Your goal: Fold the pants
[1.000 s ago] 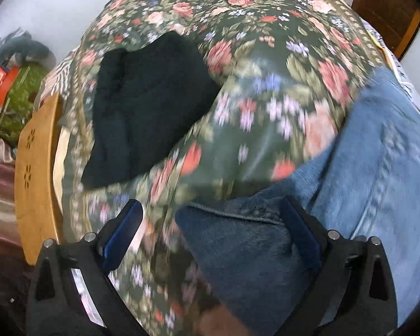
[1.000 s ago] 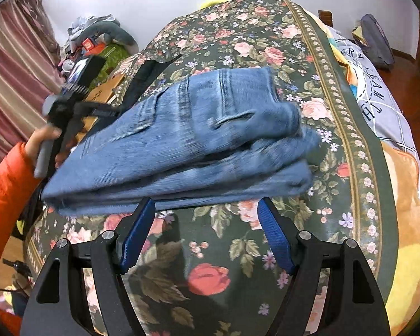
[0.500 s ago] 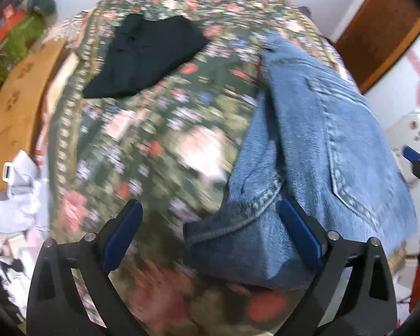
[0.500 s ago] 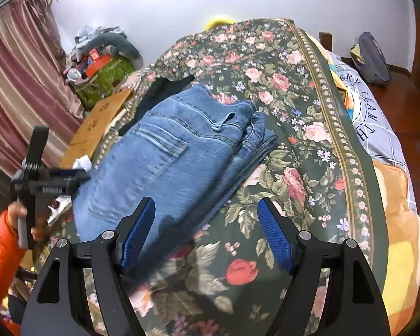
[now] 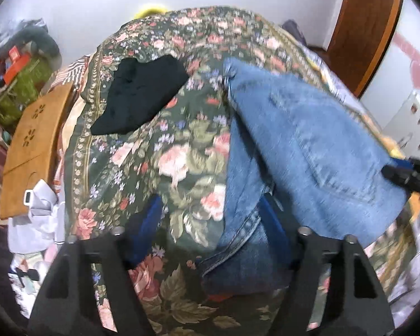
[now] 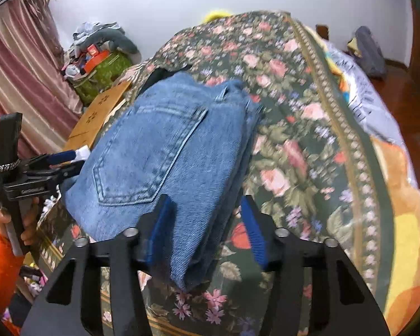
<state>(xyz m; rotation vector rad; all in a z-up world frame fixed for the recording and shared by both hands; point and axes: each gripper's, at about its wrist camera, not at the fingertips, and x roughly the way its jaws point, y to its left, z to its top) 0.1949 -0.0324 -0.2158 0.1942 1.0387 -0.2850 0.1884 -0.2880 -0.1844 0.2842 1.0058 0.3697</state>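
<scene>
Folded blue jeans (image 5: 308, 140) (image 6: 165, 151) lie on the floral bedspread (image 5: 182, 151) (image 6: 294, 145), back pocket up. In the left wrist view my left gripper (image 5: 212, 224) has the waistband corner between its blue pads, against the right pad only; its jaws are closing. My right gripper (image 6: 207, 226) straddles the near folded edge of the jeans. Its left pad touches the denim, its right pad stands a little off, and its jaws are closing too. Each gripper shows in the other's view: the left gripper (image 6: 70, 165) in a hand with an orange sleeve, the right gripper (image 5: 397, 168) at the jeans' far corner.
A black folded garment (image 5: 142, 95) lies further up the bed. A wooden board (image 5: 33, 145) and white clothes (image 5: 39, 218) sit off the bed's left side. A green bag (image 6: 100, 75) with clutter stands by the curtain, and a wooden door (image 5: 366, 28) is at the right.
The jeans, earlier held up off the bed, now rest flat on it. Both grippers' jaws have narrowed. The left gripper has drawn back toward the waistband corner, and the right gripper's pads now flank the folded edge.
</scene>
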